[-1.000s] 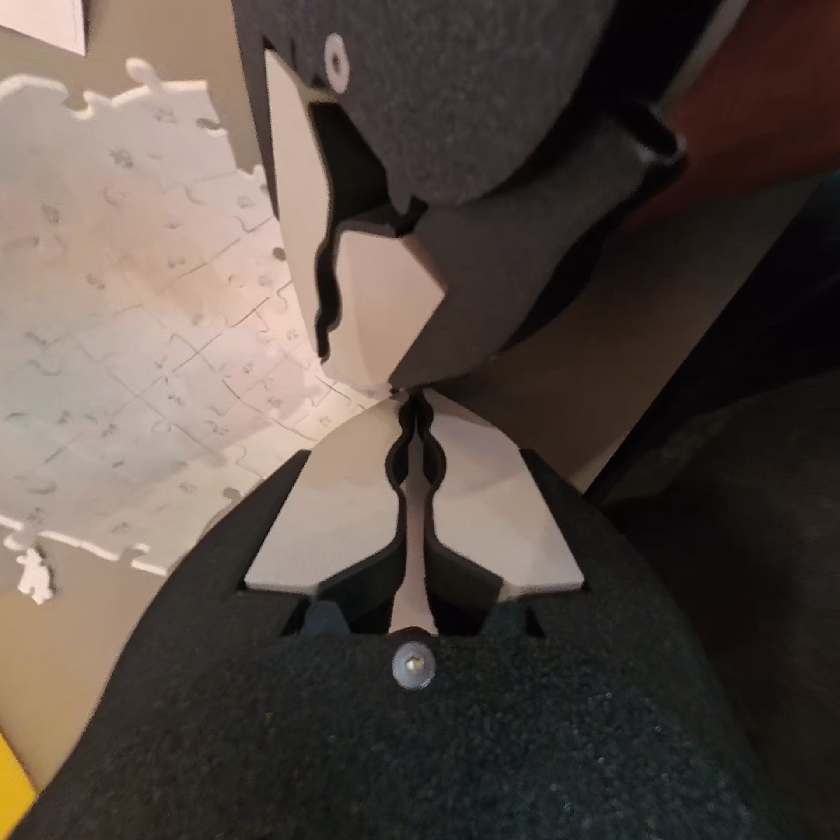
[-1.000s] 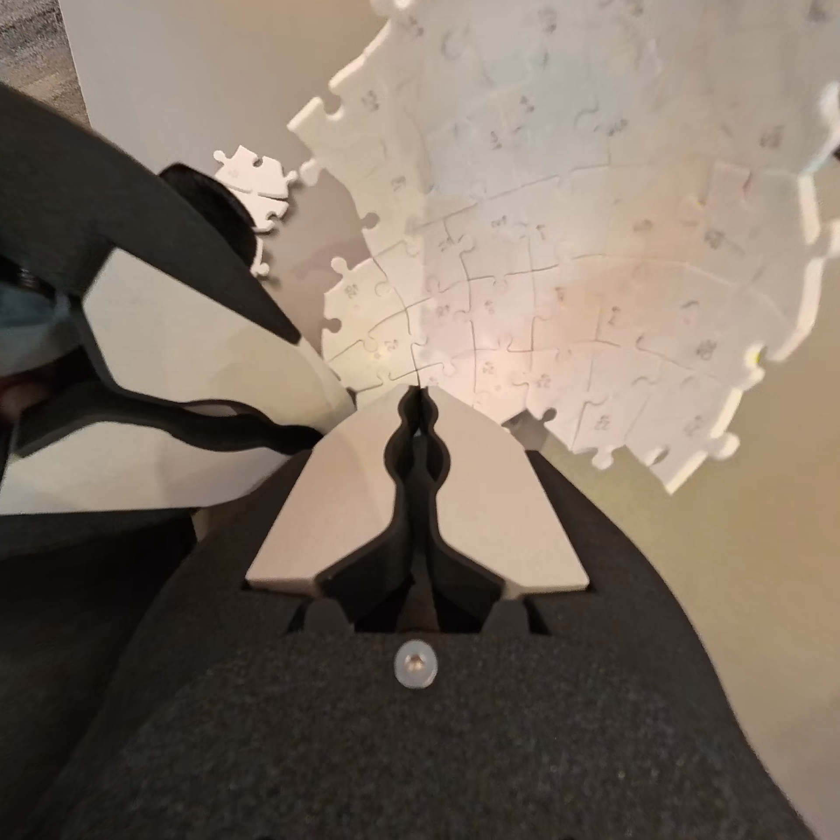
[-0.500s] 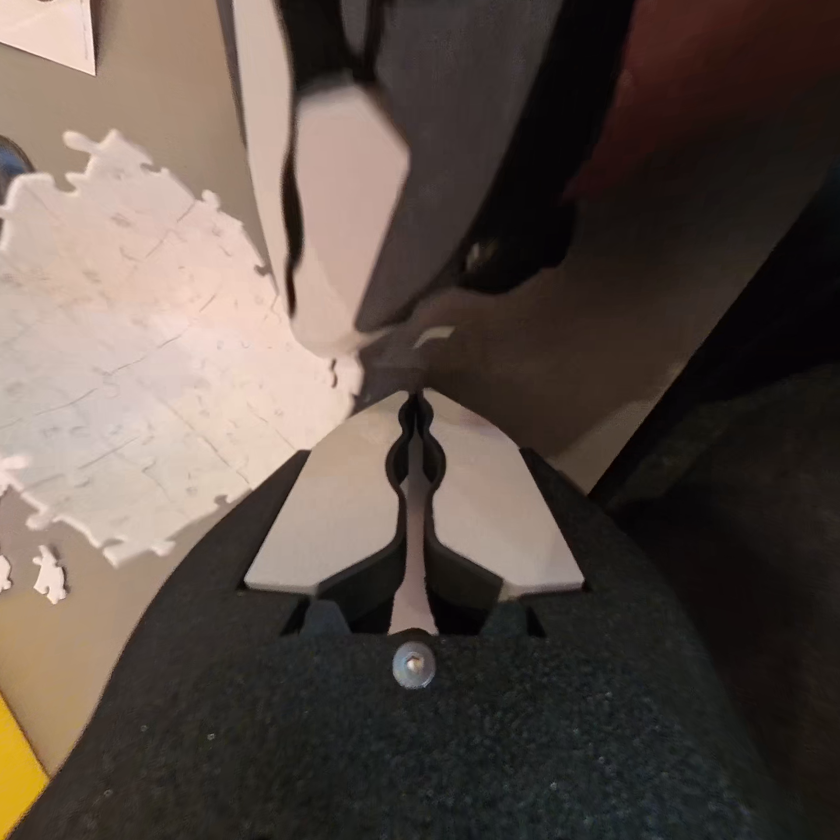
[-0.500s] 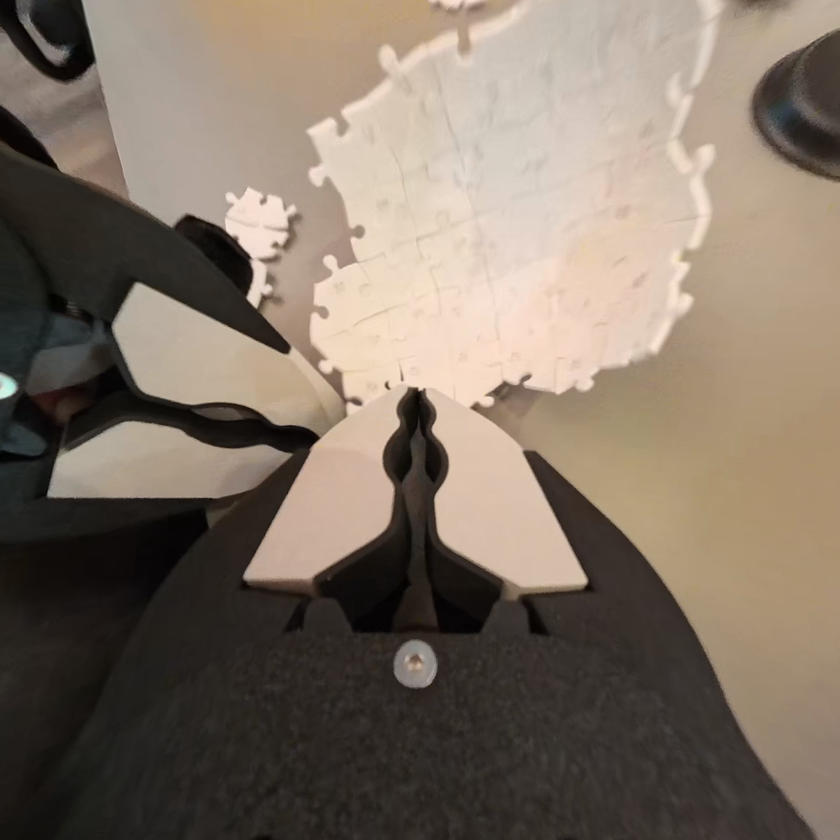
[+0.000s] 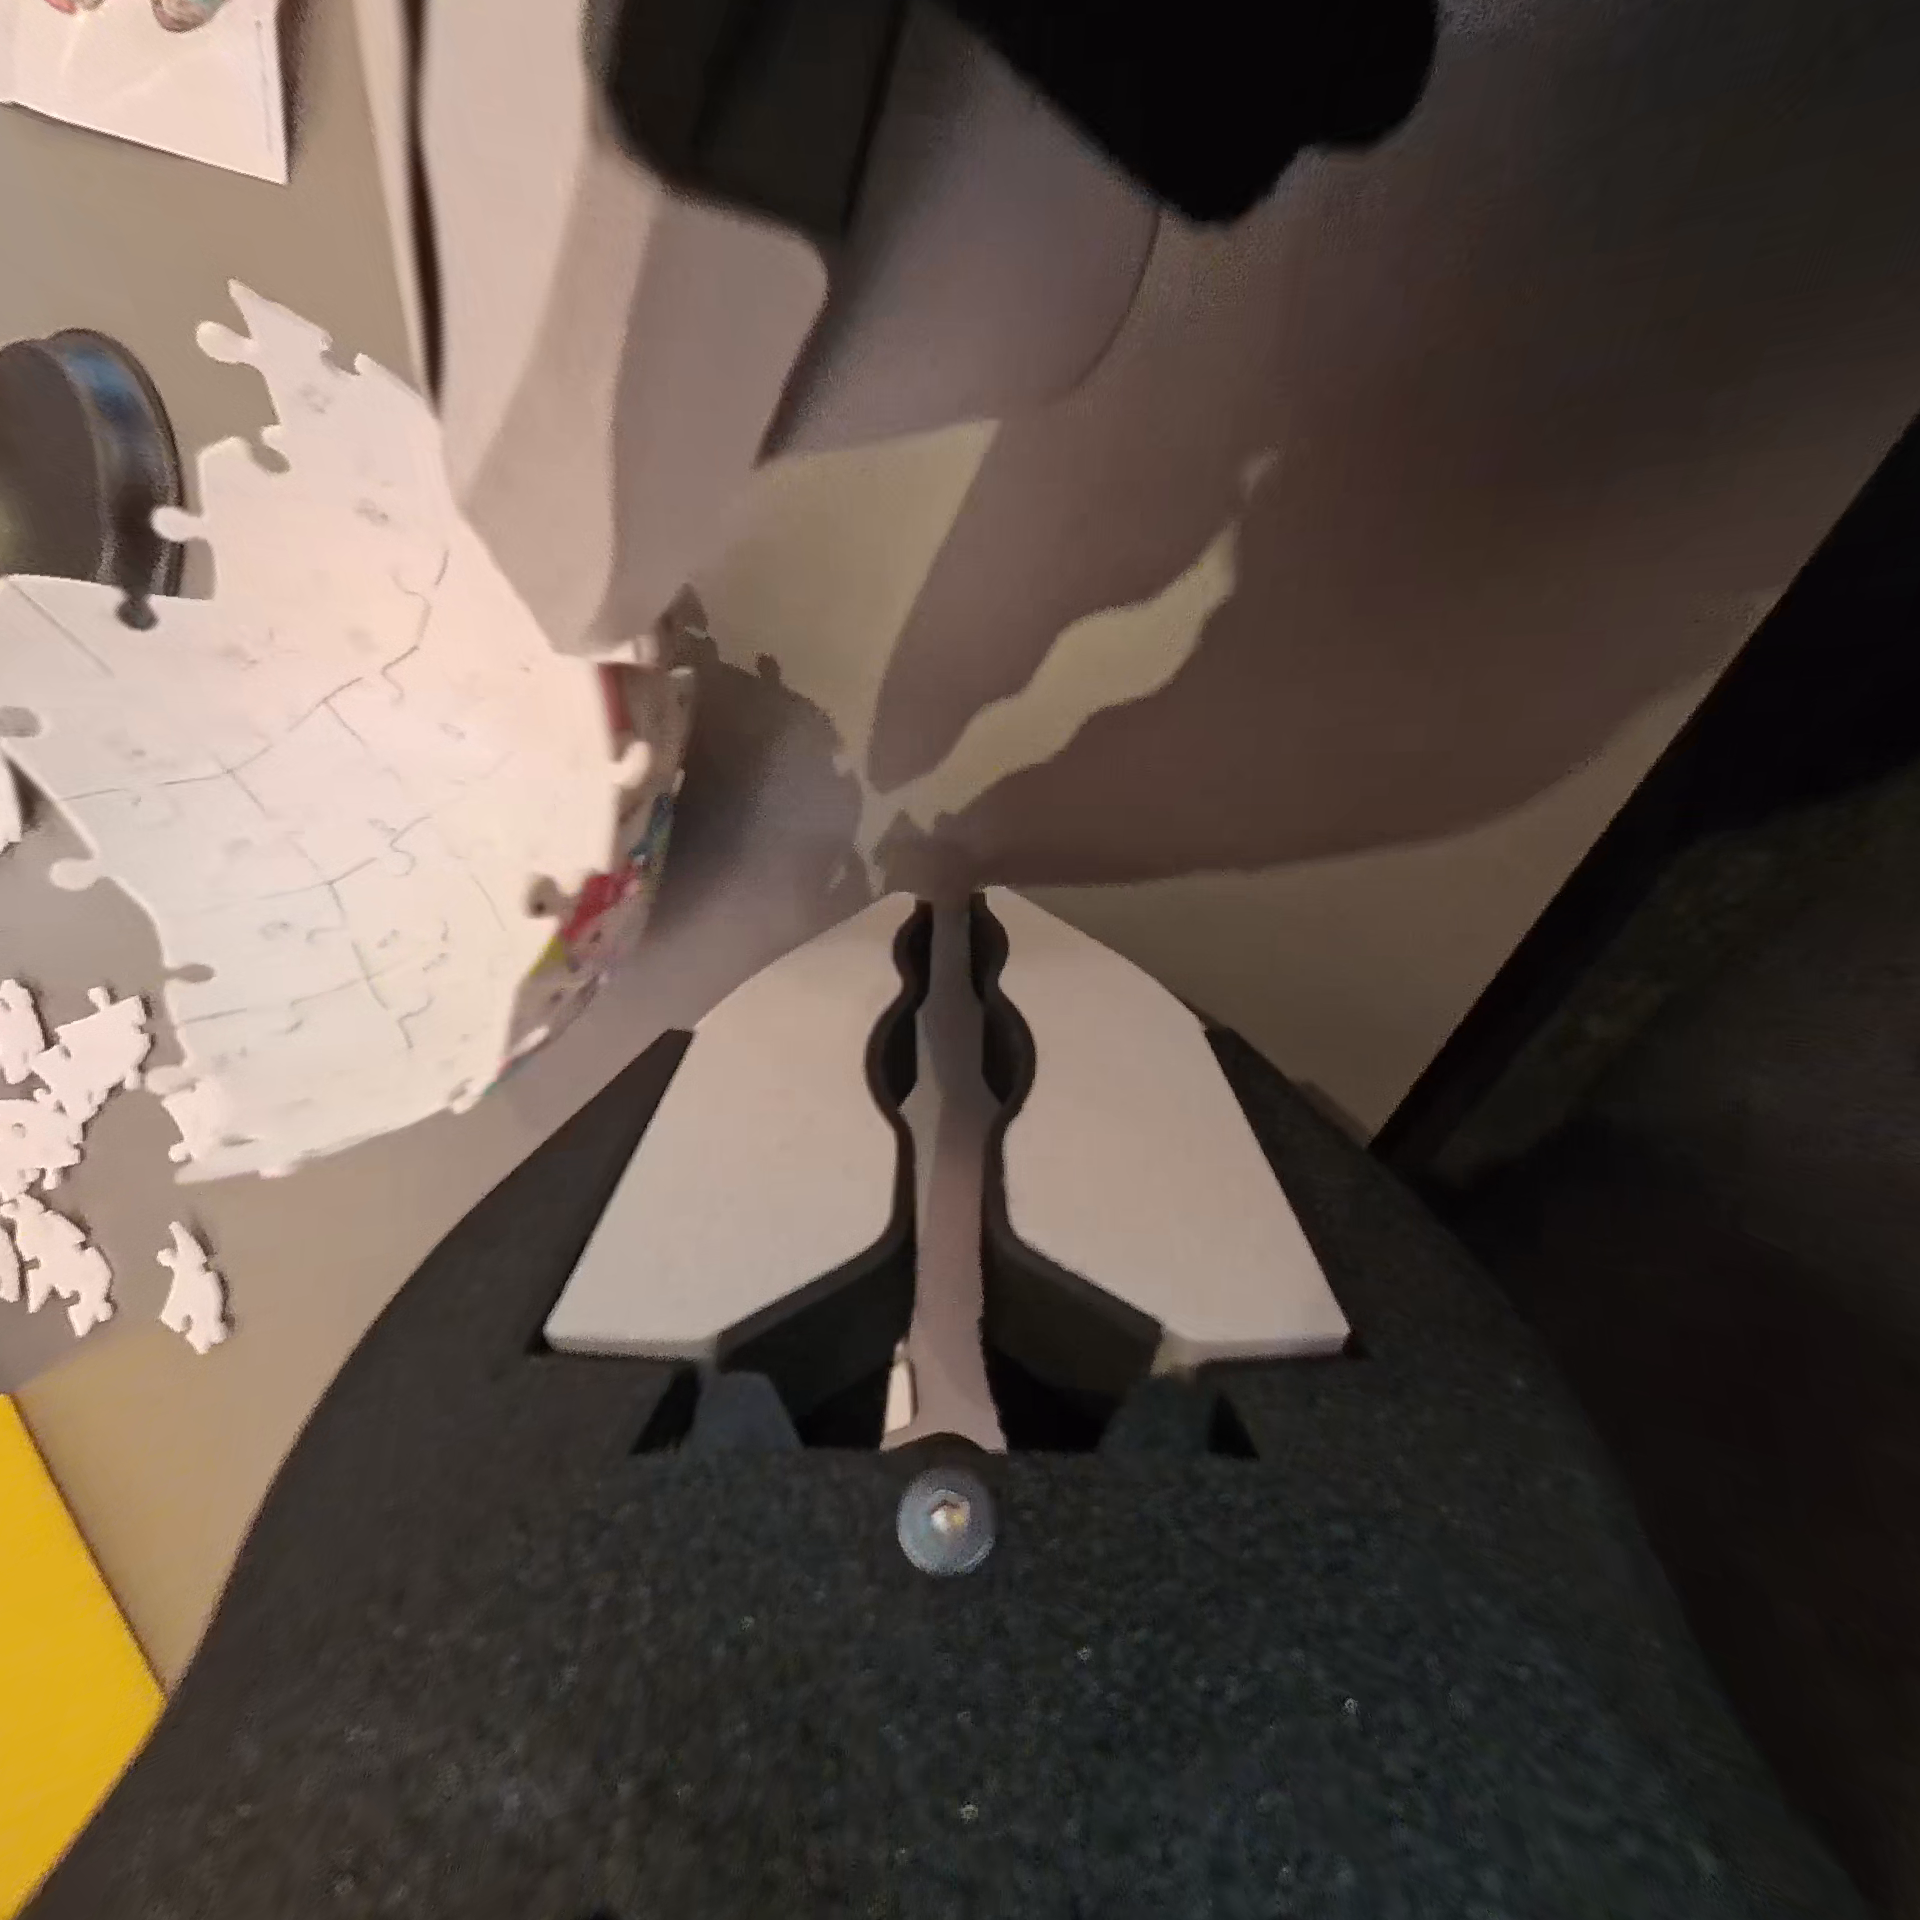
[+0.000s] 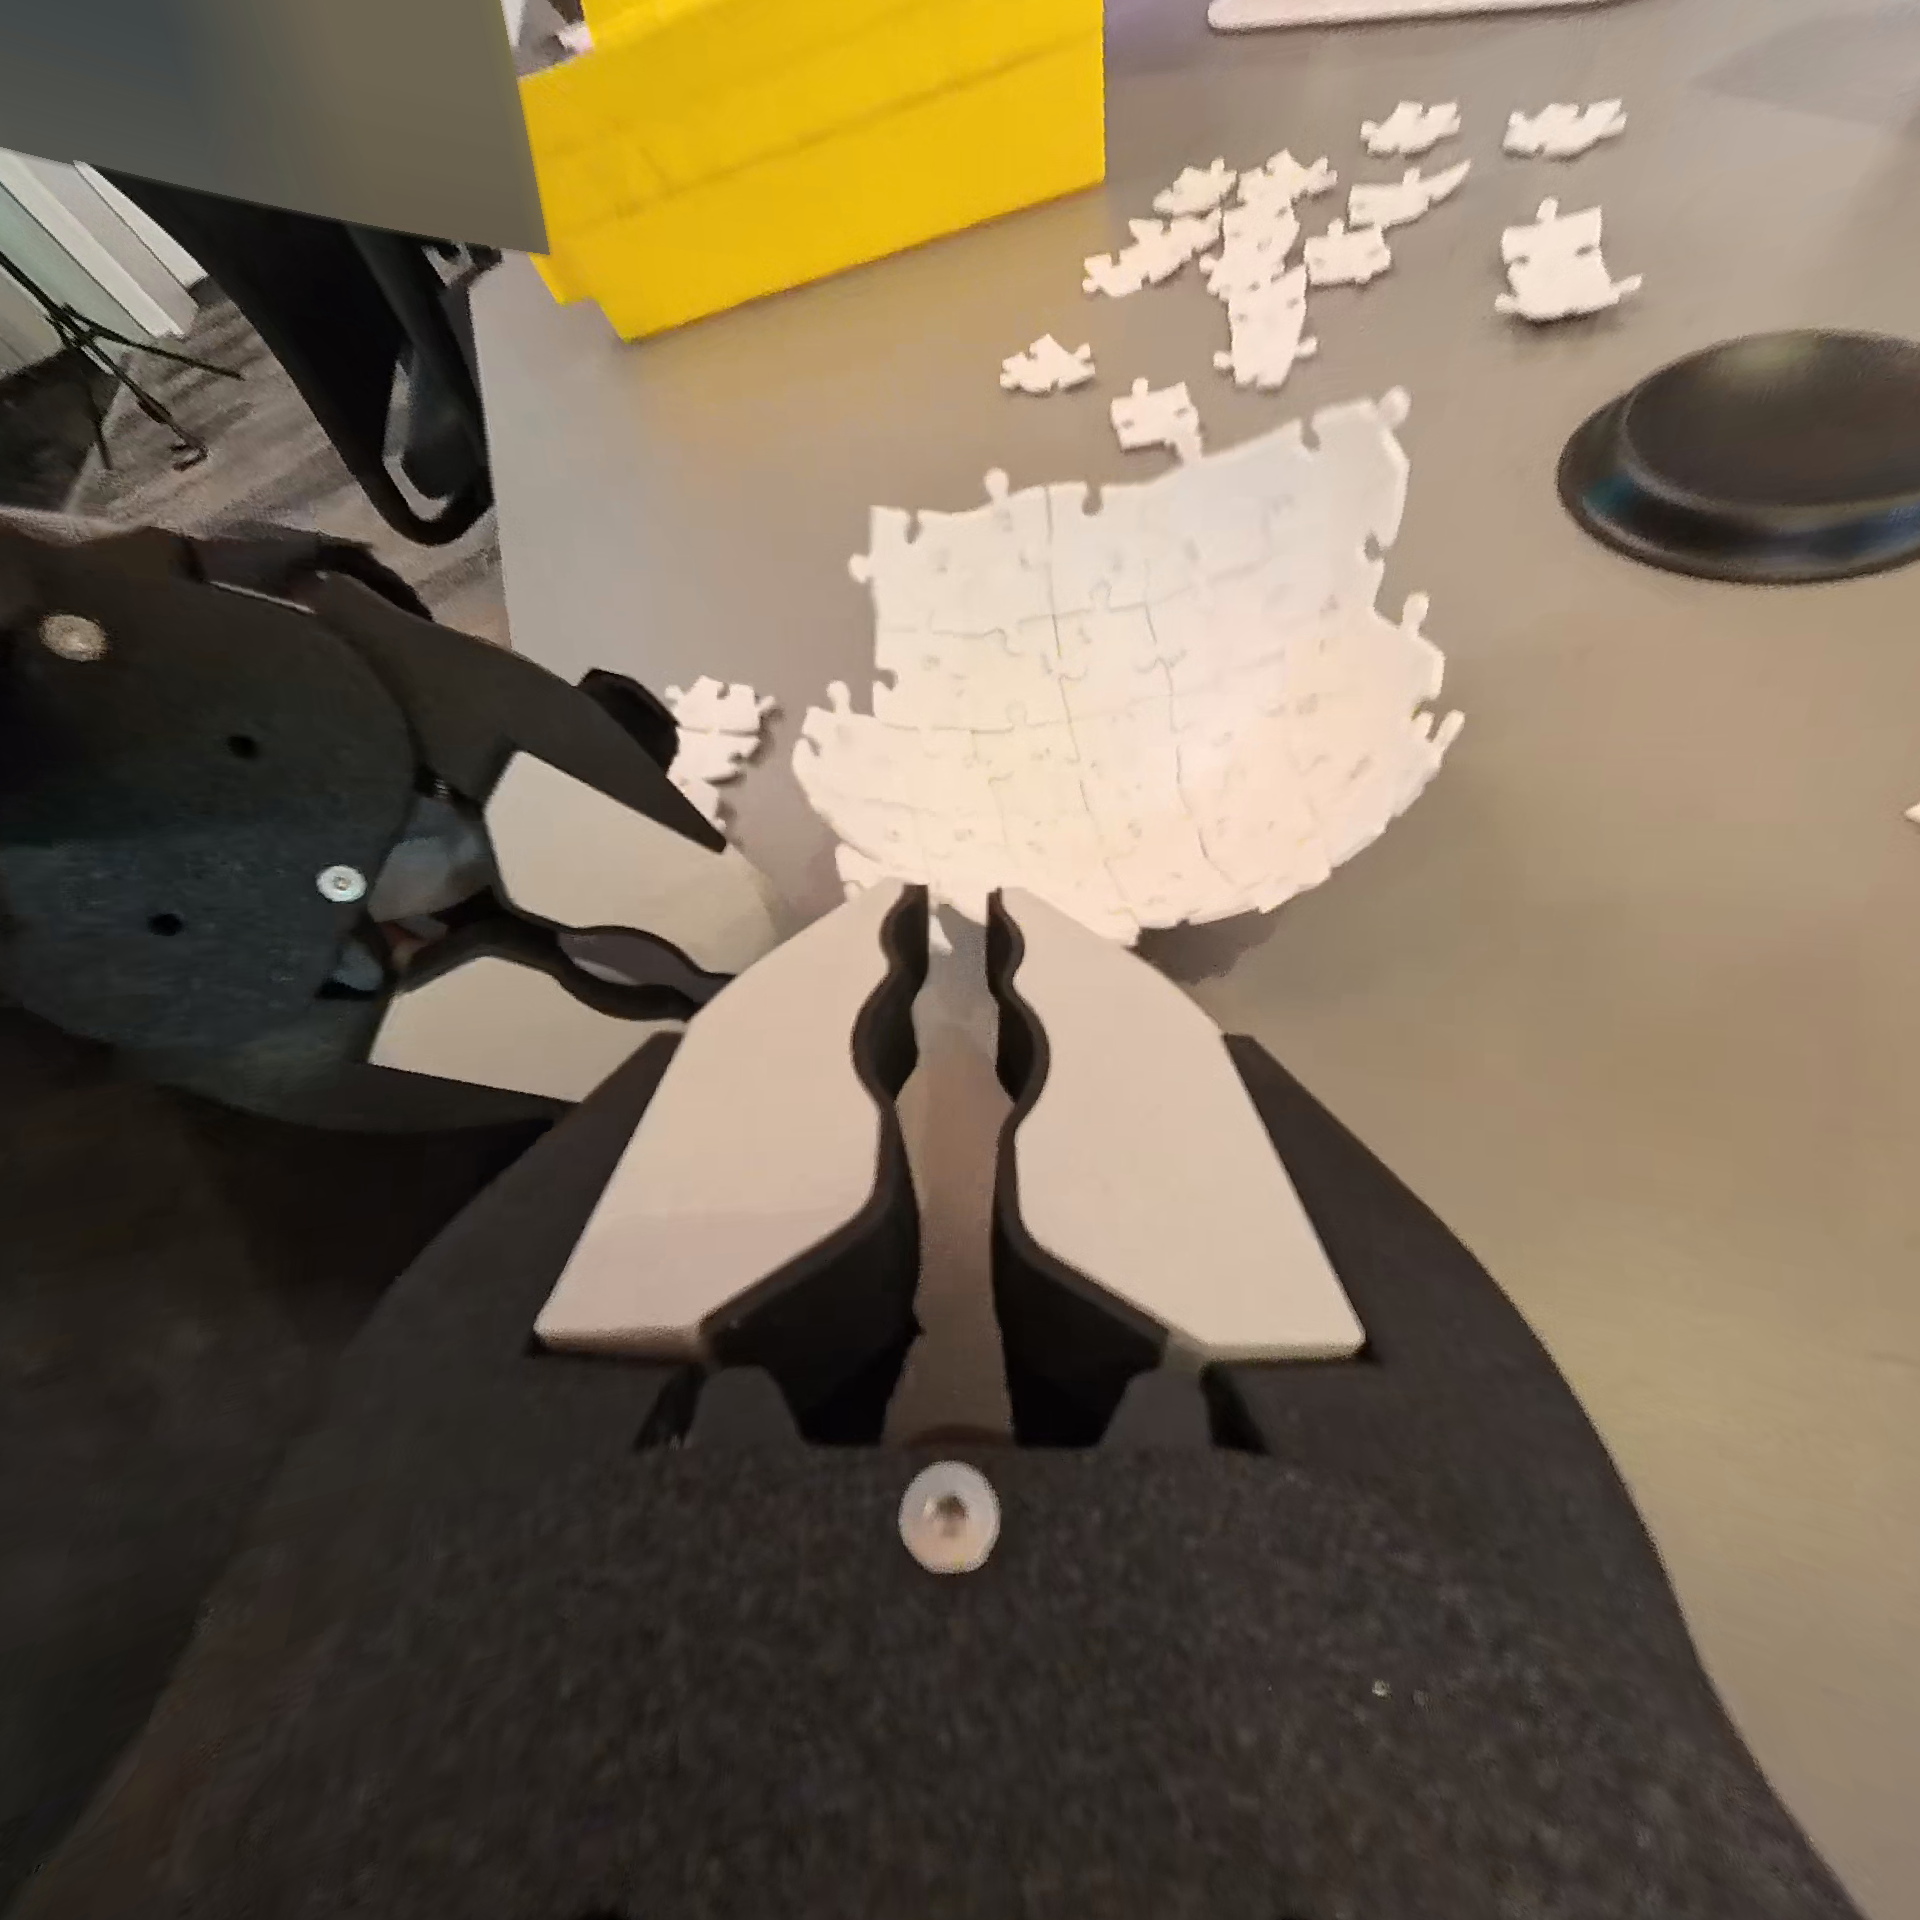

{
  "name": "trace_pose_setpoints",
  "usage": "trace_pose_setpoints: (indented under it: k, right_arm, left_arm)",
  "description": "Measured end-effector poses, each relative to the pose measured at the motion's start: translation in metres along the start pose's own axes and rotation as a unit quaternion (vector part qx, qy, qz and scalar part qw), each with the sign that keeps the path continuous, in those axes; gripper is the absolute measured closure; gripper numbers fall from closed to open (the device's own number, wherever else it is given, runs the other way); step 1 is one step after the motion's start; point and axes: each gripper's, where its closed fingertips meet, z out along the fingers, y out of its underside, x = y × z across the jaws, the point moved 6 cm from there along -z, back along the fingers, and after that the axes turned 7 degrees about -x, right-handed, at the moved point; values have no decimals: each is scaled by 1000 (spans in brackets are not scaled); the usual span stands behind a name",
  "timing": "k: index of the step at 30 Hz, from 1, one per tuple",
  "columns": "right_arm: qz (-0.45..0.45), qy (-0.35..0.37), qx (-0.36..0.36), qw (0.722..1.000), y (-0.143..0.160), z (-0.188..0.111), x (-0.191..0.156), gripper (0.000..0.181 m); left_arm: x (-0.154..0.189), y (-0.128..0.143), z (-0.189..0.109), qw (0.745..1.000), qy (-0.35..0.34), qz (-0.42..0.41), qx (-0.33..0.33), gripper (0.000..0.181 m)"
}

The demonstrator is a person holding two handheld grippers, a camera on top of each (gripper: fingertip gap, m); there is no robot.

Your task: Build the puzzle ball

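My right claw (image 6: 954, 914) has its jaws slightly parted, tips at the near edge of the curved white puzzle shell (image 6: 1132, 707), which sits on the grey surface (image 6: 1558, 1091). My left claw (image 5: 945, 904) is nearly pressed together, empty, just left of the shell. Loose pieces (image 6: 1268, 260), a yellow bin (image 6: 821, 145) and a black round stand (image 6: 1756, 457) lie beyond.
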Motion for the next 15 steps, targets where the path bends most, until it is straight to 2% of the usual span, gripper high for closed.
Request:
trace_pose_setpoints:
  k: [4,8,12,15]
  right_arm:
    - [-54,8,31,998,-6,-13,3,167]
    - [-164,11,59,985,-13,-13,-2,158]
    - [-259,4,15,966,-9,1,-13,144]
    - [-325,32,-23,945,-7,10,-16,144]
  left_arm:
    - [-3,2,0,1000,4,-1,3,175]
    - [-5,5,-7,1000,8,12,26,175]
    - [-11,16,-15,998,18,5,54,175]
    - [-16,25,-19,996,38,-22,83,175]
